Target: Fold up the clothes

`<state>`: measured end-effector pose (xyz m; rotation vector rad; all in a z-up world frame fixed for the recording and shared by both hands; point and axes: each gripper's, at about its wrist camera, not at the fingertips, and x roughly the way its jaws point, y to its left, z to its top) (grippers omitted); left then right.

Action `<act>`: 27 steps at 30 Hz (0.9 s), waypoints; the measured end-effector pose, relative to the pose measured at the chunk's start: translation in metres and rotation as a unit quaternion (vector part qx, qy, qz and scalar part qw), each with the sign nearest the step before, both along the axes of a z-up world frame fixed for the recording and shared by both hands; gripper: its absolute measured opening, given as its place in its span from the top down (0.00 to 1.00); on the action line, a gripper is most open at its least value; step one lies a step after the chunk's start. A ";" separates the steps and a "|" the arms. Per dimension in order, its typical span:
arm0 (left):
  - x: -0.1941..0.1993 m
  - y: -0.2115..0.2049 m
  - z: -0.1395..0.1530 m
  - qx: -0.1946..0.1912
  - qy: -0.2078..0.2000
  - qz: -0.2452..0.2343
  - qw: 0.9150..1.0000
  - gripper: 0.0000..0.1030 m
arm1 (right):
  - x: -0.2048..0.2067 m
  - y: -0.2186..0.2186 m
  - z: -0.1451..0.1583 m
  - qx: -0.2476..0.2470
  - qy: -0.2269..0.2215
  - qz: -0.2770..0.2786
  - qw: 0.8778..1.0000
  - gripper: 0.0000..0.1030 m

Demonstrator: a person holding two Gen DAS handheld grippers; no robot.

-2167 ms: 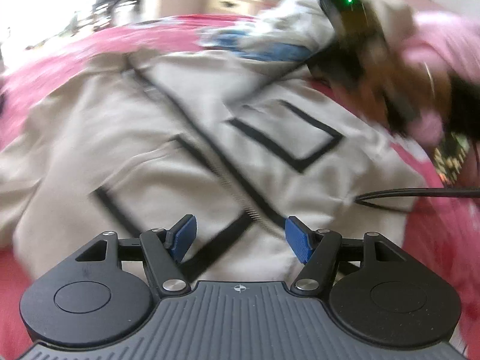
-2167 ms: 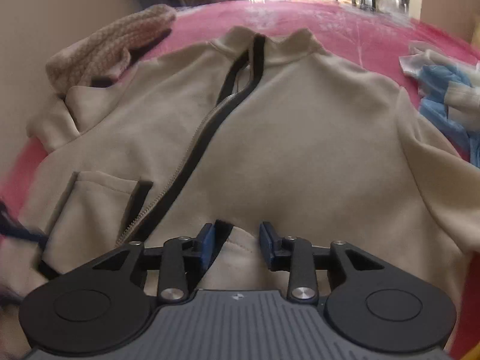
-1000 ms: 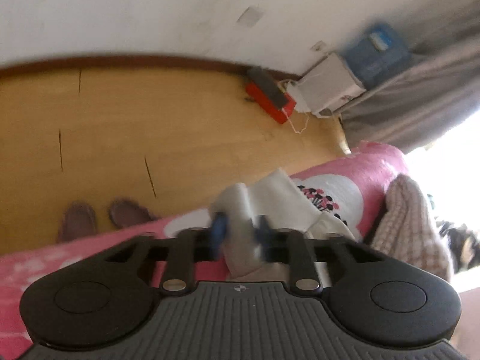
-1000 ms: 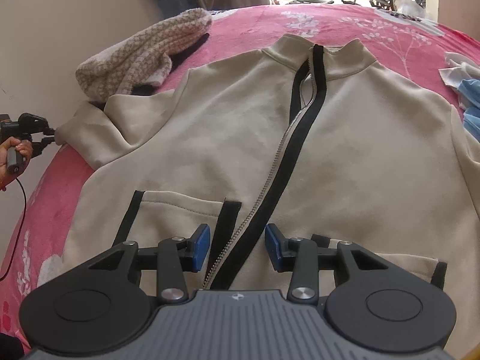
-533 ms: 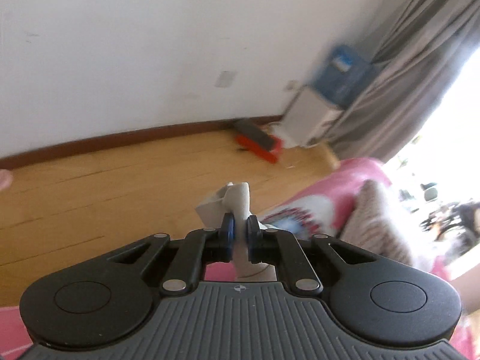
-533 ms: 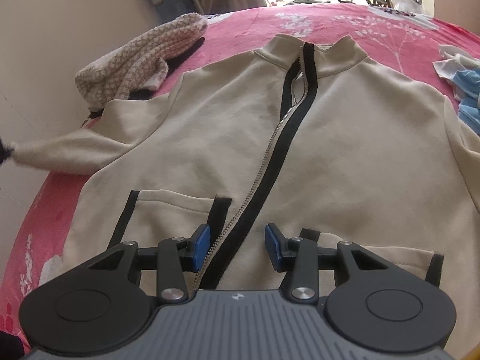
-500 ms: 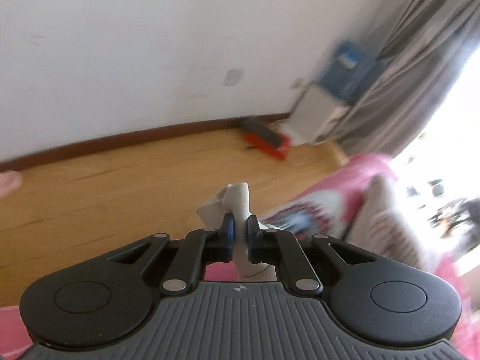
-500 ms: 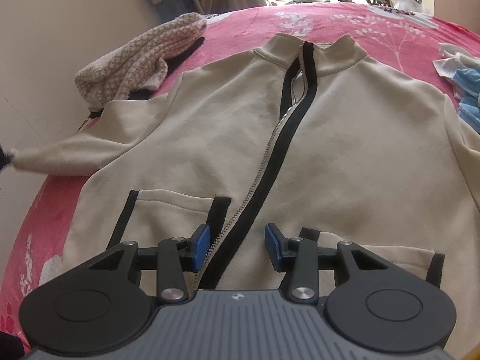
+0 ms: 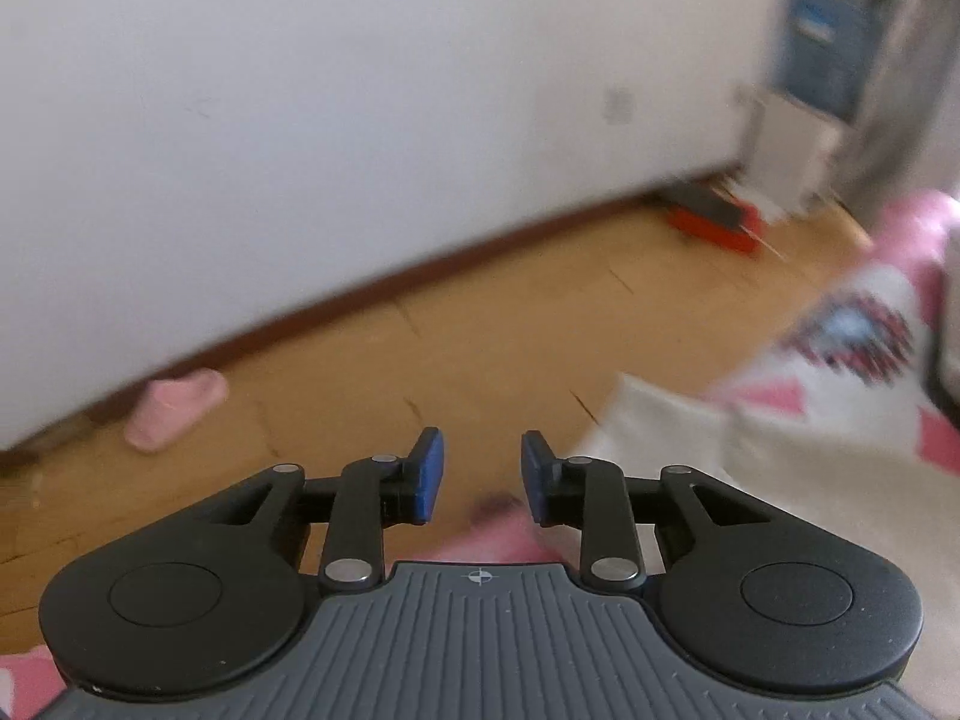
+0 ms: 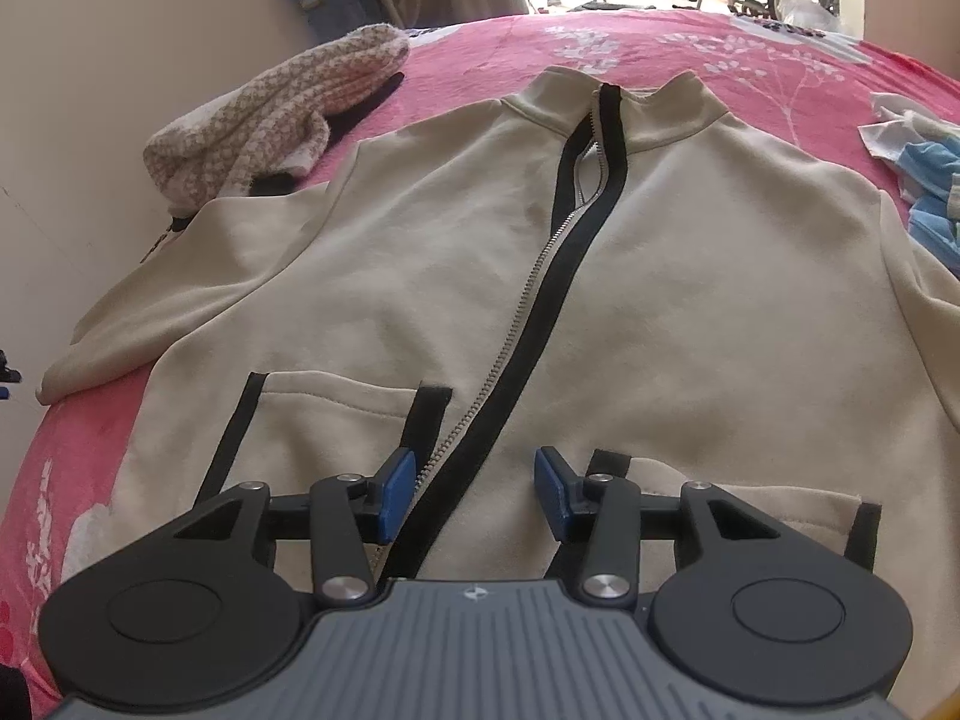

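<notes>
1. Right wrist view: the beige jacket (image 10: 660, 300) lies flat, front up, on the pink bed cover (image 10: 750, 54), collar at the far end, hem right under the right gripper (image 10: 474, 495).
2. The jacket's long axis runs along the zipper (image 10: 528, 330), straight away from that gripper towards the collar. The zipper passes between the jaws near the hem.
3. The right gripper's blue pads stand apart, hovering over the hem and pinching nothing.
4. The near sleeve (image 10: 180, 300) stretches out from the jacket body to the edge of the bed cover. Just off its cuff, a dark sliver at the frame edge may be the other tool; too small to tell.
5. Left wrist view: the left gripper (image 9: 477, 477) points off the bed at the wooden floor (image 9: 480, 330), jaws parted, nothing between them. The sleeve cuff (image 9: 660, 420) lies just to the right of its tips.
6. So the left hand is nearer the sleeve, the right hand nearer the hem. My read: the sleeve fold comes next, across the zipper line.
7. What's changed: half a second ago the left jaws were clamped on the cuff; they have just been opening, and the cuff now lies on the bed cover. The right gripper has barely moved.
</notes>
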<state>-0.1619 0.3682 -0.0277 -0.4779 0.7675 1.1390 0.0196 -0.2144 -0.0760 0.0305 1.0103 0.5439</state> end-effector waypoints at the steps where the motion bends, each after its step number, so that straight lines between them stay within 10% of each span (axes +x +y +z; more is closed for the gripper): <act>1: 0.001 -0.003 0.004 0.011 -0.004 0.000 1.000 0.73 | 0.000 0.000 0.000 -0.001 -0.002 -0.002 1.000 0.55; 5: 0.036 -0.043 0.018 0.043 -0.027 -0.100 0.994 0.71 | -0.006 -0.008 0.010 0.010 -0.021 -0.032 0.999 0.55; 8: 0.076 -0.095 0.027 0.044 -0.054 -0.225 0.972 0.65 | -0.018 -0.029 0.028 0.028 -0.048 -0.072 0.996 0.54; 14: 0.167 -0.237 0.047 -0.004 -0.121 -0.492 0.862 0.55 | -0.041 -0.117 0.085 0.042 -0.102 -0.229 0.967 0.54; 21: 0.209 -0.389 0.028 -0.116 -0.100 -0.668 0.729 0.52 | -0.069 -0.261 0.166 0.117 -0.136 -0.455 0.872 0.37; 27: 0.207 -0.478 -0.014 -0.171 -0.031 -0.730 0.661 0.52 | -0.039 -0.332 0.187 0.243 -0.052 -0.538 0.805 0.24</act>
